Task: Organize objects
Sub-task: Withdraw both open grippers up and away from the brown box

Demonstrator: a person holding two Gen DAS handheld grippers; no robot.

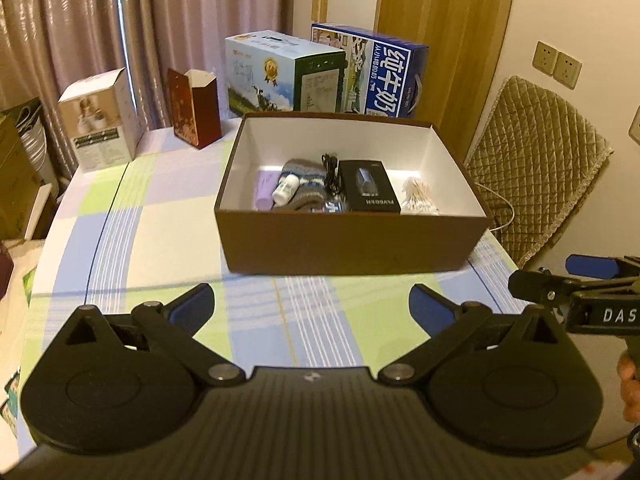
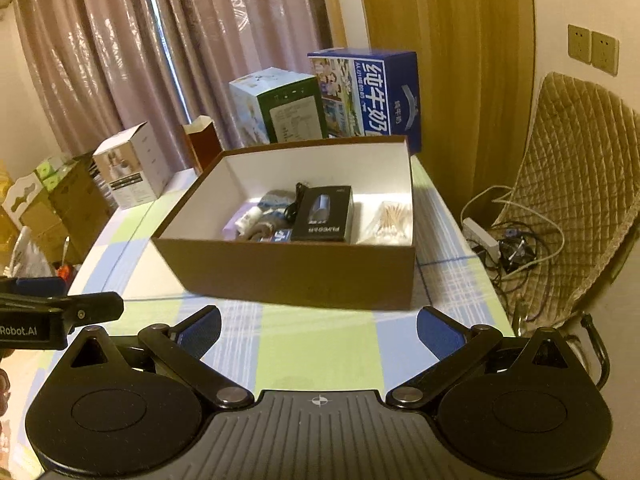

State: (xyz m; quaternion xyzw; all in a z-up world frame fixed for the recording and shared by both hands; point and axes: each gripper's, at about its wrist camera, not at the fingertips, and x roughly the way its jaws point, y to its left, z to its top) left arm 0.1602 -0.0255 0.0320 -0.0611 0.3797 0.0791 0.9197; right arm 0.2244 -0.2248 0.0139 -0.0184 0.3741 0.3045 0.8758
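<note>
left gripper (image 1: 311, 307): fingers spread wide, nothing between them, hovering over the checked table (image 1: 152, 216) on the near side of the brown box (image 1: 352, 240). inside the box, left to right: lilac tube (image 1: 265, 195), small white bottle (image 1: 285, 191), knitted sock (image 1: 308, 184), black cable (image 1: 330, 172), black carton (image 1: 369, 192), cotton swabs (image 1: 418, 199). right gripper (image 2: 319, 334): fingers likewise spread and empty, also short of the box.

judgement: sorting looks near complete; no loose items are visible on the near part of the table. for the step in hand, both grippers should stay clear of the box wall and above the rim, to avoid nudging it.

orientation: the box's long axis runs left-right in the left wrist view, open side up. the black carton lies flat, long axis pointing from near wall to far wall.
</note>
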